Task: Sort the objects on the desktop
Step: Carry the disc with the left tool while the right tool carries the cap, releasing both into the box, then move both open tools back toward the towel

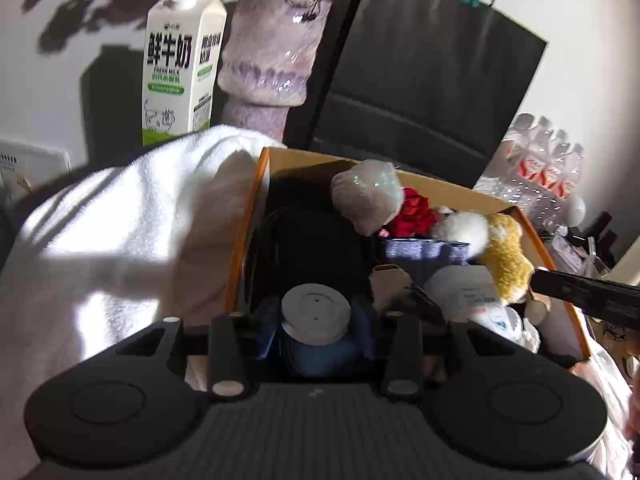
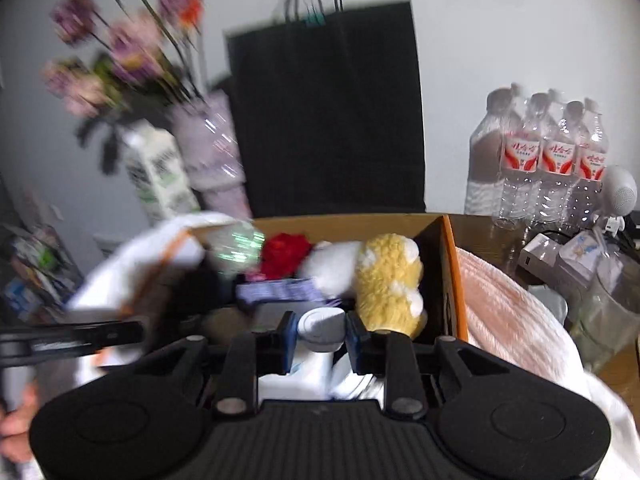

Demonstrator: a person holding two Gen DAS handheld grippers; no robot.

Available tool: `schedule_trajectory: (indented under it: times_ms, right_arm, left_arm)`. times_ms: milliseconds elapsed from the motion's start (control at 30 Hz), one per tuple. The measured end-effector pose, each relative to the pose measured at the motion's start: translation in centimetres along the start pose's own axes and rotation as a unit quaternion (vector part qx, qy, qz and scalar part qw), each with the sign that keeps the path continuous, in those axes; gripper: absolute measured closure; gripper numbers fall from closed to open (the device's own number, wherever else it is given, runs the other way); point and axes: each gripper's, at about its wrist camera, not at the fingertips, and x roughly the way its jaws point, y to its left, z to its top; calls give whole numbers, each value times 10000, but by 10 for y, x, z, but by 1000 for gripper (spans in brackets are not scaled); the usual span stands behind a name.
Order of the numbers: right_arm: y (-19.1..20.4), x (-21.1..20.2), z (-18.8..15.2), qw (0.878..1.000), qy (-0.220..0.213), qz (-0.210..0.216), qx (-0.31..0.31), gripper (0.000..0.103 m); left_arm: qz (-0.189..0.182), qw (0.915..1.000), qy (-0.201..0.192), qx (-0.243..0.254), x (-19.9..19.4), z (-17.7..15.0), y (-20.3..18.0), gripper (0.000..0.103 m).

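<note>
You carry both loads over the cardboard box: left tool clamps a grey-lidded jar, right tool clamps a white bottle; next, lower and release.

Sunlight casts plant shadows on the pale wall behind a black paper bag.

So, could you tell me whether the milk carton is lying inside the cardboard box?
No, the milk carton stands upright behind the white towel, outside the cardboard box.
</note>
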Motion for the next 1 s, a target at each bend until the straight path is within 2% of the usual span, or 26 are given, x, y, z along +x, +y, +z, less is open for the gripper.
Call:
schedule_trajectory:
  times_ms: [33, 67, 200, 267, 333, 433, 567, 667, 733, 833, 1000]
  right_arm:
    - [1, 9, 3, 10000, 3, -83, -11, 74]
    - [1, 16, 6, 9999, -4, -126, -15, 71]
    - [-3, 27, 13, 9996, -8, -254, 133, 54]
    - [-3, 23, 14, 9997, -70, -210, 141, 54]
    - [-4, 15, 12, 9996, -126, -212, 123, 44]
    - [-6, 5, 10, 9997, -63, -241, 77, 34]
    - [-9, -15, -3, 9996, 40, -288, 18, 34]
    - [-10, -39, -23, 9997, -3, -223, -29, 30]
    - [-10, -57, -42, 9998, -96, -184, -78, 22]
    - [-7, -83, -76, 9994, -71, -18, -328, 18]
    - [-2, -130, -140, 9978, -222, 111, -610, 18]
  left_arm:
    - [29, 10000, -36, -9, 2, 1, 0, 42]
    - [67, 9999, -94, 45, 3, 3, 0, 36]
    - [118, 9996, -250, 89, 2, 14, -3, 21]
    - [97, 9995, -305, 5, -1, 20, -4, 15]
    - [148, 9994, -310, 20, -4, 23, -7, 3]
    - [362, 9991, -226, 16, -8, 24, -14, 2]
    - [627, 9979, -156, 24, -20, 14, -23, 0]
    - [785, 9956, -338, 379, -40, -7, -34, 0]
    - [659, 9935, -527, 761, -55, -29, -41, 0]
    - [525, 9895, -560, 1225, -73, -63, -51, 0]
    - [19, 9907, -758, 1127, -119, -125, -56, 0]
